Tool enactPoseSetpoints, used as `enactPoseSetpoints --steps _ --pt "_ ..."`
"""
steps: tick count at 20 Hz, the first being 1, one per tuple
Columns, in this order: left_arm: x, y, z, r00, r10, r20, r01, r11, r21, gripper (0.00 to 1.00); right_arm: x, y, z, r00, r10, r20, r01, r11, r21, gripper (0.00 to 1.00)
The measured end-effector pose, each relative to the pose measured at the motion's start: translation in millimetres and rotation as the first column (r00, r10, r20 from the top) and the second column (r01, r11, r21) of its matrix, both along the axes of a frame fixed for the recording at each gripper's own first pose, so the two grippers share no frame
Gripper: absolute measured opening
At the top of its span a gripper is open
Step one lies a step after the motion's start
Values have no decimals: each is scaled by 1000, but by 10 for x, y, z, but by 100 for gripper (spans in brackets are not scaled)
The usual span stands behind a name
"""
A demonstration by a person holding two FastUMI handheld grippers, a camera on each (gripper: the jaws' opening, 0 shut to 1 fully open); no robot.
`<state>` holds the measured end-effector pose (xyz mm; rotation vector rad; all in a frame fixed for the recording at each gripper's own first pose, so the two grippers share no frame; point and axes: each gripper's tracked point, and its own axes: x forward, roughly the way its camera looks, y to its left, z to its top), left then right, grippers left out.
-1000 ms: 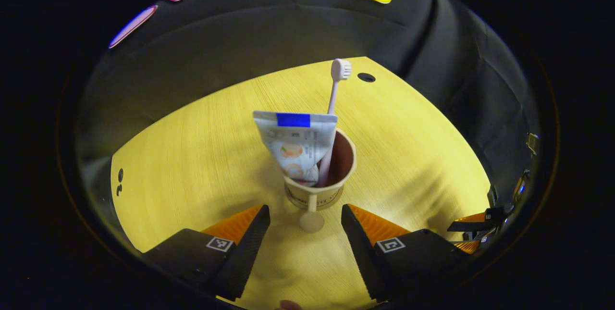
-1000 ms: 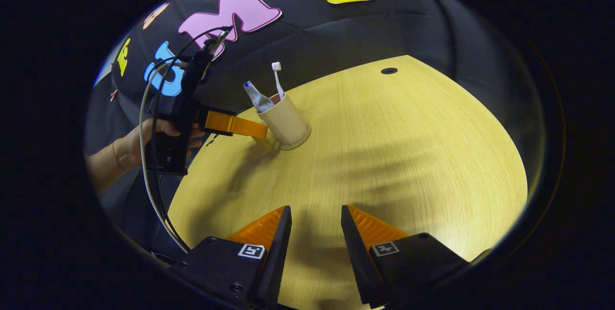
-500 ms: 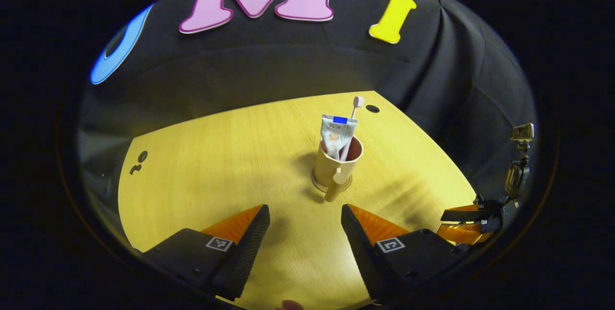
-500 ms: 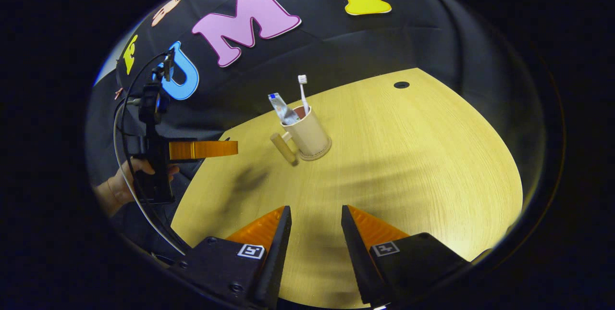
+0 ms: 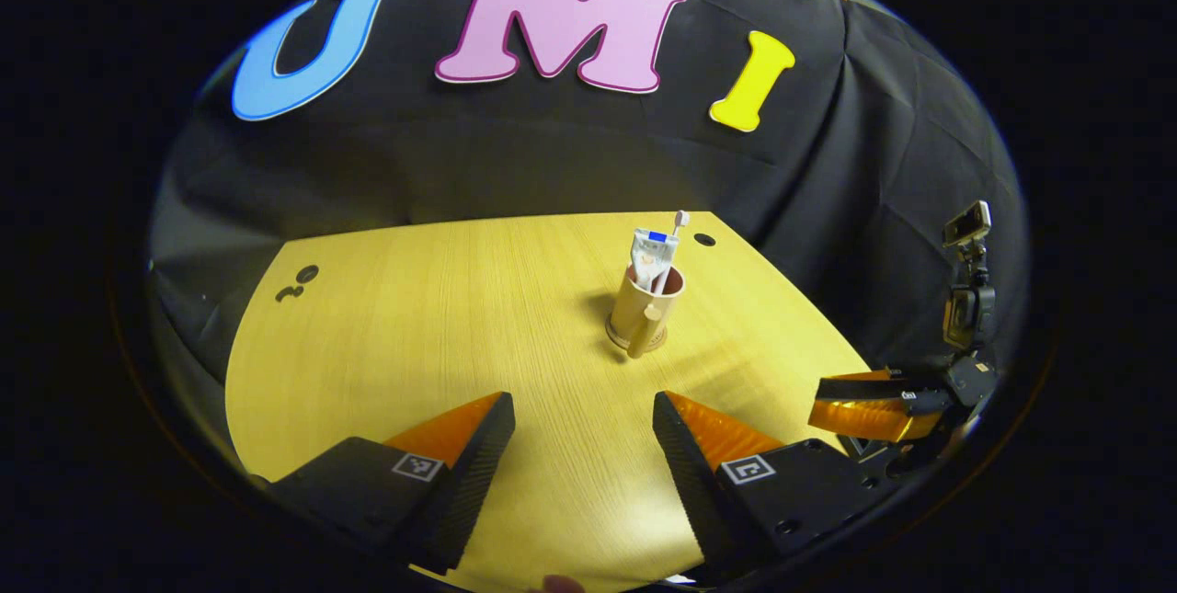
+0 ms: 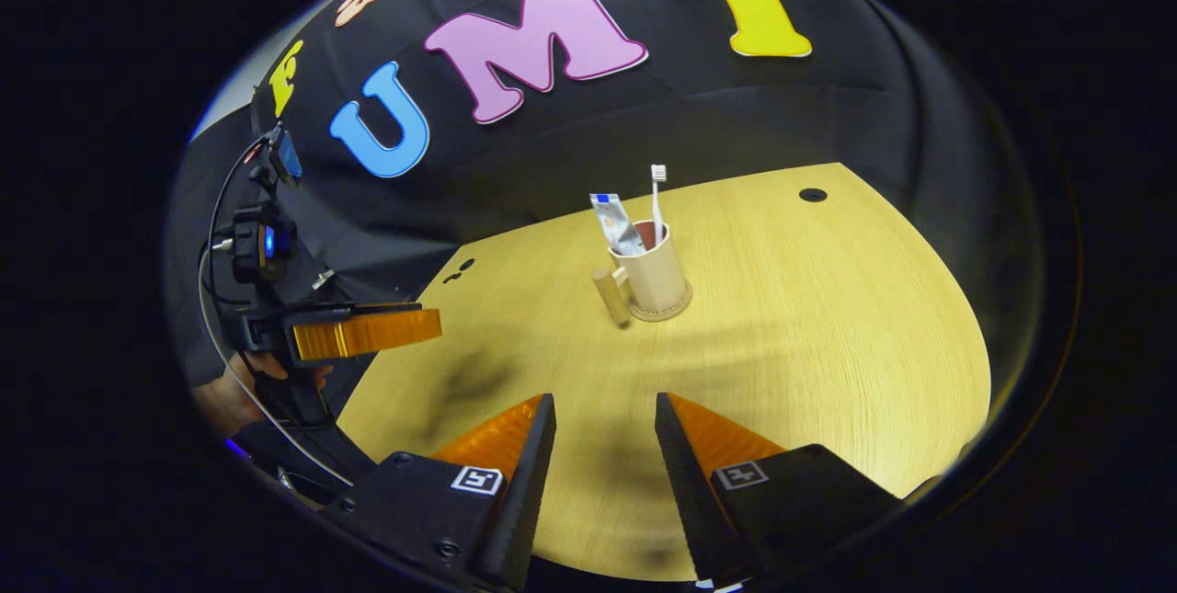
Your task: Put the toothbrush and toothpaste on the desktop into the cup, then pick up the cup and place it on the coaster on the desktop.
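Note:
A beige handled cup (image 5: pixel 644 306) (image 6: pixel 655 276) stands upright on the yellow desktop (image 5: pixel 414 345), on a round coaster whose rim (image 5: pixel 631 343) (image 6: pixel 669 313) shows around its base. Inside it lean the toothpaste tube (image 5: pixel 651 248) (image 6: pixel 614 223) and the white toothbrush (image 5: pixel 679 222) (image 6: pixel 658 184), bristles up. My left gripper (image 5: pixel 583 402) is open and empty, well short of the cup; it also appears in the right gripper view (image 6: pixel 368 333), off the desk's left edge. My right gripper (image 6: pixel 602 402) is open and empty too, and appears at the left gripper view's right side (image 5: pixel 874 395).
A hand (image 6: pixel 230 395) holds the left gripper at the desk's left edge. Small dark holes sit in the desktop at the far corner (image 5: pixel 704 239) (image 6: pixel 812 195) and the left side (image 5: pixel 299 279). Black cloth closes off the back and both sides of the desk.
My left gripper has drawn back from the cup, which was just between its open fingers a second ago. The cup stays standing. My right gripper has also backed off a little.

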<state>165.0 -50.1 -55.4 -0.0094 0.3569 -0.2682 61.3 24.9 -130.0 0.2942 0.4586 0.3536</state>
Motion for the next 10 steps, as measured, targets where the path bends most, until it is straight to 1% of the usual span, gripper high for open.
enactPoseSetpoints --steps 1,3,6,7,8,10 --pt "-70 39 -22 1000 2 -4 -2 1000 -12 96 -16 40 35 1000 5 5 -5 1000 0 69" --pt "-205 140 -77 1000 16 -5 -16 999 -34 96 -70 105 88 1000 13 12 -13 1000 -9 74" --pt "-415 272 -153 999 36 -2 -36 997 -61 96 -162 201 125 999 35 13 -35 999 -23 76" --pt "-481 313 -192 999 41 -6 -41 997 -65 96 -183 235 148 999 43 12 -42 999 -25 79" --pt "-530 343 -255 999 44 -14 -45 997 -66 96 -216 254 162 999 48 14 -48 999 -27 86" --pt "-622 390 -333 998 51 -24 -53 996 -70 96 -249 318 205 998 59 17 -59 998 -26 90"
